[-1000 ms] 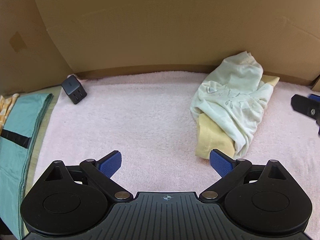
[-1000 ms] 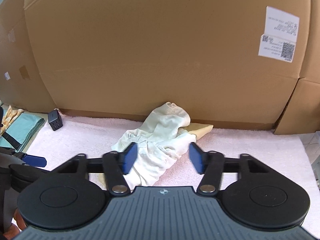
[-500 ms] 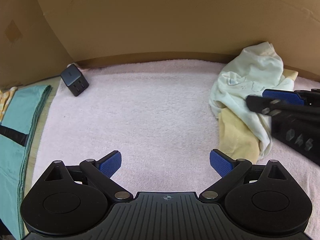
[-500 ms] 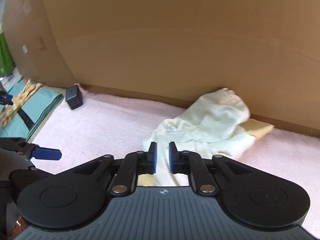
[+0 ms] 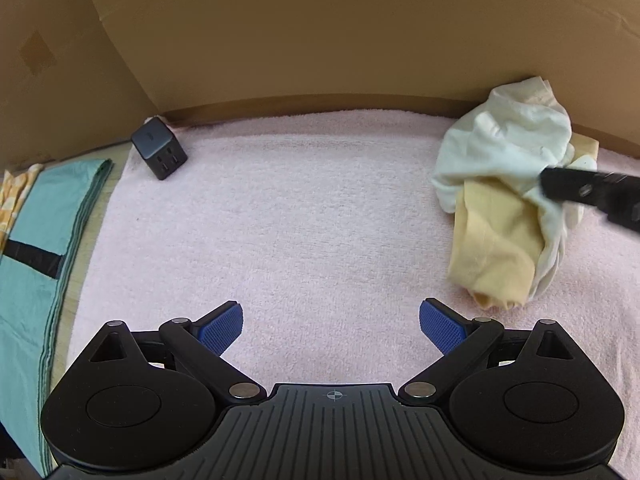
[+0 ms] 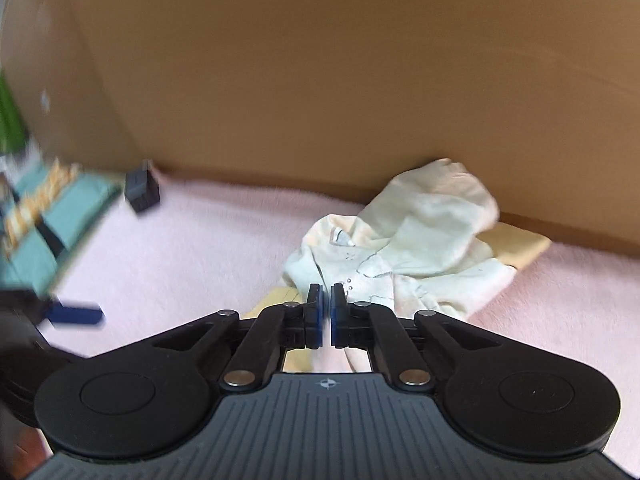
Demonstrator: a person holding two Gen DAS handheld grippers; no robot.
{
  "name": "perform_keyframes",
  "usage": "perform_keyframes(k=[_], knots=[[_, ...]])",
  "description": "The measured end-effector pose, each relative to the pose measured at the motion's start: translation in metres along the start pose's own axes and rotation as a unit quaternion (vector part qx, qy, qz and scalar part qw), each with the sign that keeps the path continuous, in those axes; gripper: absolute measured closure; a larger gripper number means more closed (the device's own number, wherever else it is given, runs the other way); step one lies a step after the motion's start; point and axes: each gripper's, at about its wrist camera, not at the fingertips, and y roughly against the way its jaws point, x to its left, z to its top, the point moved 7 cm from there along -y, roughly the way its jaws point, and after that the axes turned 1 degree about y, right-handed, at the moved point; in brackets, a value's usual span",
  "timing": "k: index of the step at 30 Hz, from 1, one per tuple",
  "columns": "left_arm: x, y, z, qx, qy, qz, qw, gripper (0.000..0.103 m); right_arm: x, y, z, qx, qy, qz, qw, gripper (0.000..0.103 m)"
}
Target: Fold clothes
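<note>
A crumpled white garment (image 5: 500,148) lies on top of a pale yellow garment (image 5: 492,240) at the right of the pink towel (image 5: 280,220), close to the cardboard wall. My right gripper (image 6: 326,308) is shut on the near edge of the white garment (image 6: 420,240); the left wrist view shows its dark tip (image 5: 548,182) pinching the white fabric from the right. The yellow garment (image 6: 516,240) sticks out behind and under the white one. My left gripper (image 5: 331,322) is open low over bare towel, left of the pile, with nothing between its fingers.
A black charger cube (image 5: 160,154) sits at the towel's far left corner. Folded teal cloth with a black strap (image 5: 40,240) lies left of the towel. A cardboard wall (image 5: 320,40) closes the back and left sides.
My right gripper closed and came down onto the white garment, pinching its edge. The left gripper drifted left, so the pile now sits further right in its view.
</note>
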Motion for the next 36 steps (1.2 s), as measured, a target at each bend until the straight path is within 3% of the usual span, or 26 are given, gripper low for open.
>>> perform_keyframes(k=[3,6,9,11,14,17,19,20,22,27,31,32,33,34,36], knots=[[-0.007,0.004,-0.001,-0.005,-0.007,-0.002,1.0000,0.003,-0.018,0.034,0.004,-0.036,-0.087,0.055,0.994,0.099],[-0.018,0.009,-0.002,-0.011,-0.016,-0.007,0.9998,0.003,-0.033,0.068,0.002,-0.068,-0.159,0.116,0.978,0.099],[-0.031,0.015,-0.005,-0.017,-0.029,-0.013,0.9994,0.003,-0.054,0.090,-0.012,-0.068,-0.204,0.130,0.968,0.099],[-0.040,0.018,-0.007,-0.020,-0.037,-0.018,0.9989,0.003,-0.069,0.094,-0.030,-0.043,-0.219,0.107,0.969,0.098],[-0.051,0.022,-0.011,-0.022,-0.051,-0.024,0.9982,0.003,-0.090,0.093,-0.060,0.004,-0.205,0.019,0.979,0.092],[-0.061,0.026,-0.016,-0.024,-0.061,-0.028,0.9974,0.003,-0.094,0.100,-0.071,0.011,-0.165,-0.030,0.986,0.083],[-0.066,0.028,-0.020,-0.022,-0.066,-0.030,0.9971,0.003,-0.085,0.106,-0.065,-0.004,-0.136,-0.029,0.990,0.062],[-0.068,0.029,-0.022,-0.021,-0.067,-0.030,0.9971,0.003,-0.078,0.108,-0.060,-0.013,-0.118,-0.026,0.993,0.043],[-0.068,0.030,-0.026,-0.019,-0.069,-0.031,0.9970,0.003,-0.058,0.107,-0.046,-0.032,-0.070,-0.014,0.997,0.038],[-0.059,0.034,-0.031,-0.017,-0.062,-0.024,0.9976,0.003,-0.023,0.071,-0.013,-0.034,0.014,-0.002,0.999,0.039],[-0.046,0.037,-0.034,-0.014,-0.049,-0.018,0.9985,0.003,-0.015,0.017,-0.013,0.020,0.061,-0.016,0.998,0.039],[-0.042,0.037,-0.035,-0.013,-0.046,-0.016,0.9987,0.003,-0.015,0.005,-0.016,0.037,0.065,-0.019,0.997,0.048],[-0.040,0.037,-0.035,-0.013,-0.043,-0.016,0.9988,0.003,-0.015,0.003,-0.015,0.039,0.057,-0.010,0.998,0.084],[-0.038,0.038,-0.035,-0.013,-0.041,-0.015,0.9990,0.003,-0.014,0.012,-0.009,0.024,0.037,0.012,0.999,0.099],[-0.033,0.038,-0.035,-0.013,-0.035,-0.013,0.9992,0.003,-0.012,0.029,0.001,-0.005,-0.004,0.055,0.998,0.098]])
